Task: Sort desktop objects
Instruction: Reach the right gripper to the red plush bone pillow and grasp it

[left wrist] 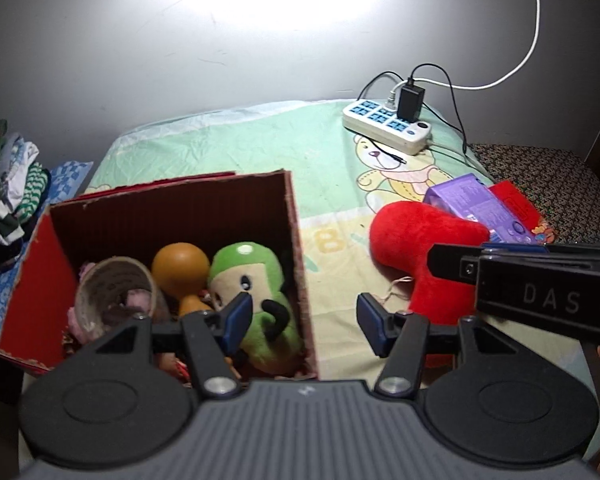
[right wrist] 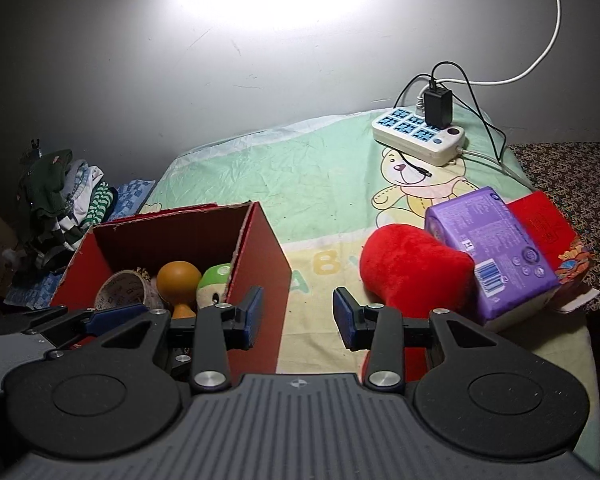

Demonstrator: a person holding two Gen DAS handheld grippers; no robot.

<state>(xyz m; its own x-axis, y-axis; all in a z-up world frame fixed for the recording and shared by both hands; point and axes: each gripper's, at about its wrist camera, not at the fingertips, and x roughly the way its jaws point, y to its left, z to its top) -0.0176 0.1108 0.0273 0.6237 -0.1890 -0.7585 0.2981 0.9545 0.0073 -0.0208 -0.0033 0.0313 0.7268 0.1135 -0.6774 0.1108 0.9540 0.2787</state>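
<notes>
A red cardboard box (left wrist: 28, 280) (right wrist: 260, 248) stands open on the left of the desk. It holds a green plush (left wrist: 256, 280) (right wrist: 214, 280), an orange wooden toy (left wrist: 180, 268) (right wrist: 178, 280) and a cup (left wrist: 112, 296) (right wrist: 124, 292). A red plush heart (left wrist: 420, 240) (right wrist: 412, 268) lies to the right, with a purple packet (left wrist: 480, 204) (right wrist: 496, 240) leaning on it and a red box (right wrist: 540, 220) behind. My left gripper (left wrist: 304, 320) is open and empty over the box's right wall. My right gripper (right wrist: 298, 318) is open and empty between box and heart.
A white power strip (left wrist: 388, 124) (right wrist: 416, 136) with a black charger and cables sits at the back right. A pile of clothes (left wrist: 4, 184) (right wrist: 64, 200) lies at the left. The desk wears a green bear-print cover (left wrist: 260, 148) (right wrist: 280, 176).
</notes>
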